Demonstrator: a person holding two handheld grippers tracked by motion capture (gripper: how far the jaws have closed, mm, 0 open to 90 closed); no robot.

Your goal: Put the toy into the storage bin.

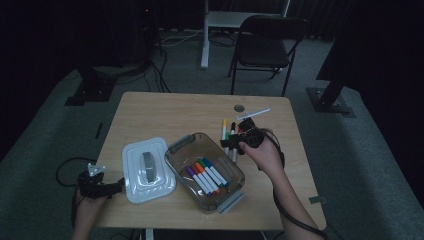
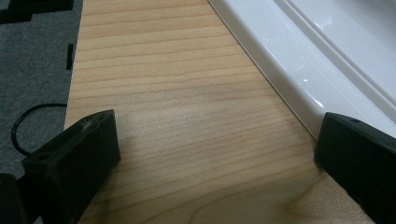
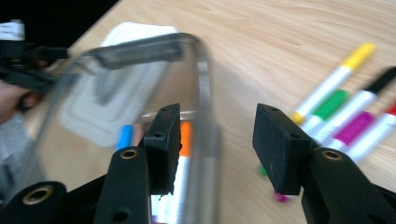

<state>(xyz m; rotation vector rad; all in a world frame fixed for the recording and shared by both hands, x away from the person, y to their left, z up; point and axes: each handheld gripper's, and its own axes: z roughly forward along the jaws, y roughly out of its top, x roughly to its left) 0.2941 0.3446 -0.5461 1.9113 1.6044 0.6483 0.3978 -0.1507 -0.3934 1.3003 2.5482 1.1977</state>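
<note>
A clear plastic container (image 1: 205,172) holds several coloured markers (image 1: 206,176) near the table's middle. Its white lid (image 1: 149,169) lies flat to the left. More markers (image 1: 229,134) lie loose on the wood beyond the container. My right gripper (image 1: 231,143) hovers open over the container's far right rim (image 3: 204,93), with nothing between its jaws; the loose markers (image 3: 343,100) lie to its right. My left gripper (image 1: 116,187) rests open at the table's left edge, by the lid's corner (image 2: 299,79), holding nothing.
A wooden table (image 1: 150,115) has a round grommet hole (image 1: 239,108) and a white strip (image 1: 253,113) near its far edge. Behind stand a black folding chair (image 1: 265,45) and a white desk leg (image 1: 204,40). Cables lie on the grey carpet (image 2: 32,70).
</note>
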